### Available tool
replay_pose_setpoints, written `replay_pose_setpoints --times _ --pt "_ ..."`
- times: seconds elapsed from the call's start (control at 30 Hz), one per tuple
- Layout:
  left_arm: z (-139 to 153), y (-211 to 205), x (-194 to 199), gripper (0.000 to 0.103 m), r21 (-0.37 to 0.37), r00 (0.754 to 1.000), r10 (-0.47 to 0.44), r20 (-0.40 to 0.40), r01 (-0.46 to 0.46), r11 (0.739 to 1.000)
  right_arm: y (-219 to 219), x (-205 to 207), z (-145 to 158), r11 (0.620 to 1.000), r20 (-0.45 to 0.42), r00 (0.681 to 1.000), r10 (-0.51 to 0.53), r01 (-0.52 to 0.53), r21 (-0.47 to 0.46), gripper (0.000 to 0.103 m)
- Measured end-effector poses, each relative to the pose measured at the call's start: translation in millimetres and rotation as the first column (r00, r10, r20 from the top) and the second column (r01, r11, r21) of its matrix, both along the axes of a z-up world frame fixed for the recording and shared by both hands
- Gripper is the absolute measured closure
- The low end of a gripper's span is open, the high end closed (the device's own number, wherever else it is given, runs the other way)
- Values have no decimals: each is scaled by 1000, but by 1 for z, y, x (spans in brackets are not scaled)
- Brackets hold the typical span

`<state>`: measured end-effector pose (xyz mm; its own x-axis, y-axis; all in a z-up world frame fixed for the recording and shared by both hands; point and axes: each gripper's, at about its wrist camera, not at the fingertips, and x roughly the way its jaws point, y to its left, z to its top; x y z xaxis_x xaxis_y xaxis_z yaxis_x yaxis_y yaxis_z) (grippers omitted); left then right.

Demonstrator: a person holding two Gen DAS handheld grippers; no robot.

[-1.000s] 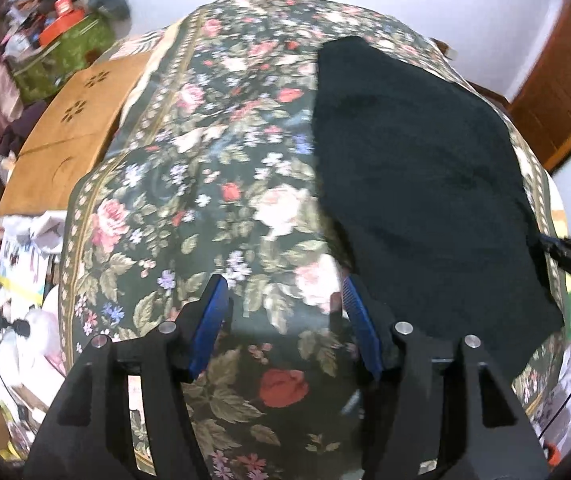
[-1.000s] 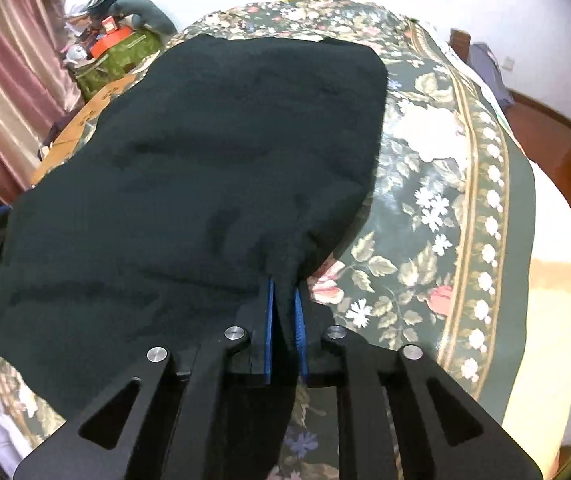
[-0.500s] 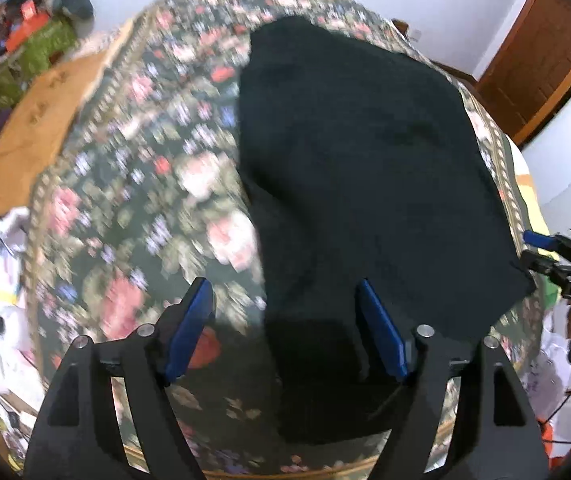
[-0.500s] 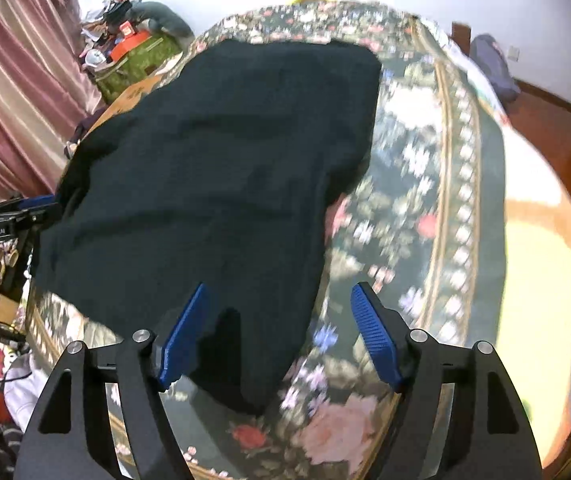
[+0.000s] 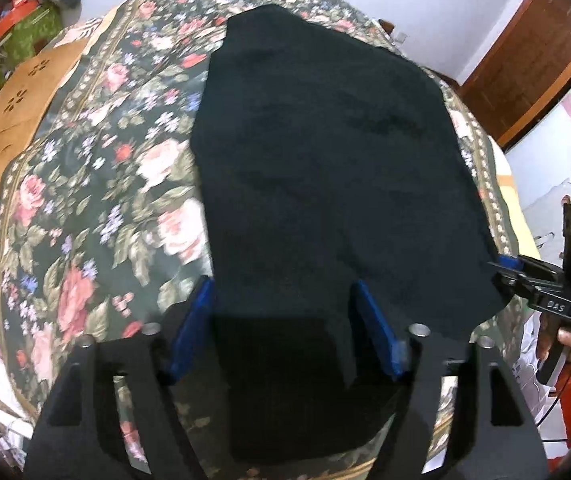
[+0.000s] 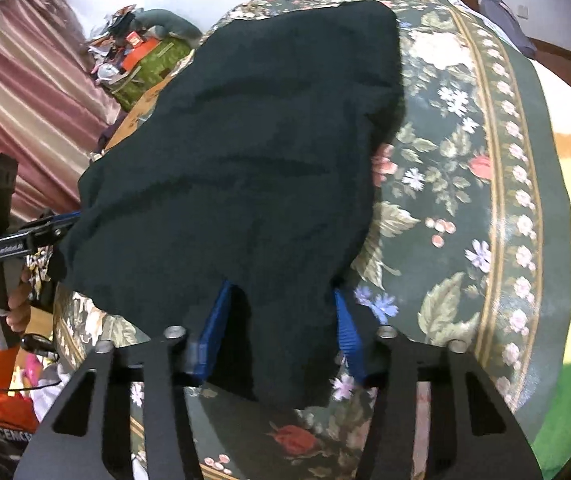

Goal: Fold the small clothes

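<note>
1. Currently, the black garment (image 5: 325, 168) is lying spread over the floral bedspread (image 5: 97, 184), filling the centre and right of the left wrist view; its far edge is reaching toward the top of the frame and its near edge is draping over the side of the bed at the bottom.
2. The left gripper (image 5: 285, 320) is hovering at the lower centre of its view with its blue fingers (image 5: 199, 312) standing wide apart, straddling the garment's near hem and gripping nothing.
3. The right gripper (image 6: 281, 320) is sitting at the lower centre of its own view, its fingers (image 6: 345, 332) likewise spread wide. Dark cloth is lying between them, but the pads are not closing on it.
4. Each gripper is lining up with one near corner of the garment, probably so that both corners can be taken at once and the hem carried evenly toward the far edge.
5. The cloth is looking limp and slightly rumpled, so it is likely to sag if only one corner is lifted.
6. Judging from the single flat layer, no fold is showing yet.
7. A cardboard sheet (image 5: 13, 96) is lying at the upper left, clear of the work area.
</note>
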<state>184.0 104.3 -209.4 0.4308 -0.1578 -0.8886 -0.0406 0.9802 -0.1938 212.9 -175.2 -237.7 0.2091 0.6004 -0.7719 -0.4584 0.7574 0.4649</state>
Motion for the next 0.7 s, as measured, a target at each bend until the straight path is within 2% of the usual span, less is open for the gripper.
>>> replay_pose_setpoints --times 0.03,0.07,0.1,0.13,0.3,0.47,0.7 --pt "1 -5 1 50 6 1000 -15 9 15 1000 4 0 1 1000 5 1000 4 -4 2 82" --pt "3 -8 2 64 3 1000 -27 12 27 1000 8 0 3 1000 14 1000 9 -9 1 89" --pt "5 -12 4 83 -8 999 -47 9 47 999 10 0 4 1000 22 1000 16 -16 0 91" --pt "7 -15 6 90 -10 998 -59 5 59 998 12 0 6 1000 30 999 27 -27 -3 93" --pt "23 -19 11 92 5 996 -82 17 82 997 15 4 31 998 113 992 54 -55 6 95" --pt "54 -12 21 93 -51 994 -76 77 80 995 13 17 64 998 188 981 54 -60 26 95" --pt "98 -1 66 95 -89 988 -61 144 74 993 11 49 99 999 295 955 17 -30 38 95"
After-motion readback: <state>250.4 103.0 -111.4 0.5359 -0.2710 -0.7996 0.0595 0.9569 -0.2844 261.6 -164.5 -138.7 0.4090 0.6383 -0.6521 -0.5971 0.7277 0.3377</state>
